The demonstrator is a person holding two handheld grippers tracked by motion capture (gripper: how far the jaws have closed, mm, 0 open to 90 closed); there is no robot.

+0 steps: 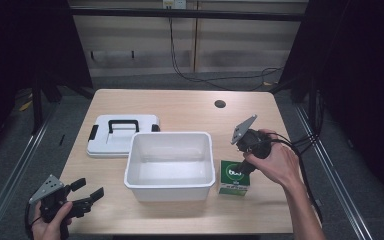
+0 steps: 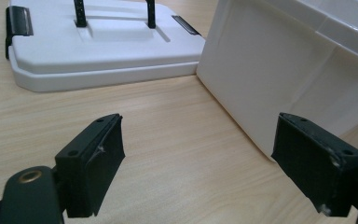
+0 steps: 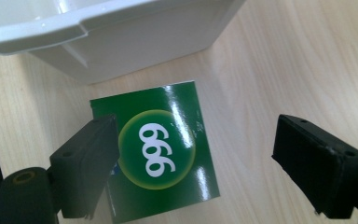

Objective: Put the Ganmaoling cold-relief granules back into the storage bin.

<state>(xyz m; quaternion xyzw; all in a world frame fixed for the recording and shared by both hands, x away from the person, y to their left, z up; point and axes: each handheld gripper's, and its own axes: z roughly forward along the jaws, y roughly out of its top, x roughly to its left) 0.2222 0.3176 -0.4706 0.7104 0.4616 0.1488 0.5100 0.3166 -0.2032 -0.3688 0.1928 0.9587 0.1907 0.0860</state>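
A green box (image 1: 234, 178) printed with "999" in a lime circle lies flat on the wooden table (image 1: 180, 107), just right of an empty white bin (image 1: 170, 165). My right gripper (image 1: 241, 170) hangs over the box, pointing down. In the right gripper view it is open (image 3: 214, 163): one jaw overlaps the green box (image 3: 163, 154) at its edge, the other is over bare wood. The bin's rim (image 3: 74, 28) lies just beyond. My left gripper (image 1: 91, 188) stands open and empty near the front left corner, aimed at the bin's wall (image 2: 279, 79).
The bin's white lid (image 1: 122, 135) with a black handle and black side clips lies flat behind the bin on the left, and also appears as the lid (image 2: 98, 46) ahead of the left gripper (image 2: 214, 158). A round cable hole (image 1: 220, 104) sits near the table's far edge.
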